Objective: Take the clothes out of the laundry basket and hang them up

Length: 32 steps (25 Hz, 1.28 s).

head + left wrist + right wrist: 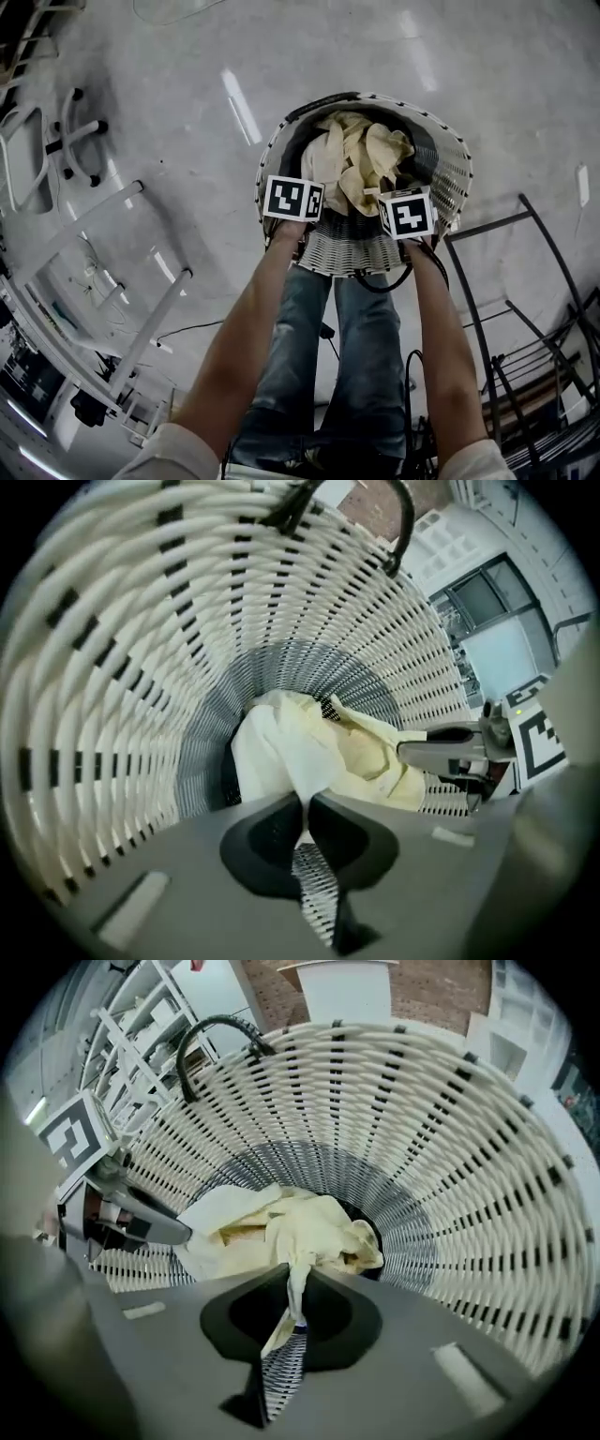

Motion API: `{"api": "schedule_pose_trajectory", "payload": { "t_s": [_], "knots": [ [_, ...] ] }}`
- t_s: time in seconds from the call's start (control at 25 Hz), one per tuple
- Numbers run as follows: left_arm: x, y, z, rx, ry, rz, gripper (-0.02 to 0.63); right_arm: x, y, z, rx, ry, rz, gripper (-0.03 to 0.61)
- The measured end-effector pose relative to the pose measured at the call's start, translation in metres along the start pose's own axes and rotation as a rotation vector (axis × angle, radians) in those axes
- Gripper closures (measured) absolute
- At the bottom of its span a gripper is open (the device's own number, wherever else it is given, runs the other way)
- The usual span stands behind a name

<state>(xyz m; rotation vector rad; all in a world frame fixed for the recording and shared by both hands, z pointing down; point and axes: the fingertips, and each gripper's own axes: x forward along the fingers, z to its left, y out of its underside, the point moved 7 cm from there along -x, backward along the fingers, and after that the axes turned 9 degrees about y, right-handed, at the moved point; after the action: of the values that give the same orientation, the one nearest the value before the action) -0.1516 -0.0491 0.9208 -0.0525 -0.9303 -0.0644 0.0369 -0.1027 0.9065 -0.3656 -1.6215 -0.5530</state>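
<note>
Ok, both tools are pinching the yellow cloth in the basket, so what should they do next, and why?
Probably lift both straight up. The left tool and right tool are each shut on a fold of the pale yellow crumpled cloth, yet most of it lies inside the round white woven laundry basket, so it must clear the rim first.

left claw (pixel 302 810) and right claw (pixel 297 1290) steeply downward, jaws tight on cloth (pixel 300 747)

I see a glossy grey floor (pixel 187 56), a white chair base (pixel 75 134) on black casters (partly cut off), and a thin black cable (pixel 192 327) lying across the floor.
</note>
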Motion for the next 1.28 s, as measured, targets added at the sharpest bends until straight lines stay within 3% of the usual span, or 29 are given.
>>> {"api": "schedule_pose_trajectory", "payload": {
  "t_s": [0.48, 0.96, 1.28],
  "knots": [
    [-0.043, -0.004, -0.008, -0.028, 0.024, -0.089, 0.588, -0.044, -0.003, 0.007, 0.060, -0.039, -0.072, 0.517],
    [-0.086, -0.010, -0.026, -0.008, 0.064, -0.143, 0.588, -0.090, -0.016, 0.010, 0.189, -0.113, -0.151, 0.515],
    [-0.116, -0.011, -0.034, -0.005, 0.074, -0.179, 0.588, -0.124, -0.017, 0.009, 0.168, -0.100, -0.194, 0.515]
  ]
}}
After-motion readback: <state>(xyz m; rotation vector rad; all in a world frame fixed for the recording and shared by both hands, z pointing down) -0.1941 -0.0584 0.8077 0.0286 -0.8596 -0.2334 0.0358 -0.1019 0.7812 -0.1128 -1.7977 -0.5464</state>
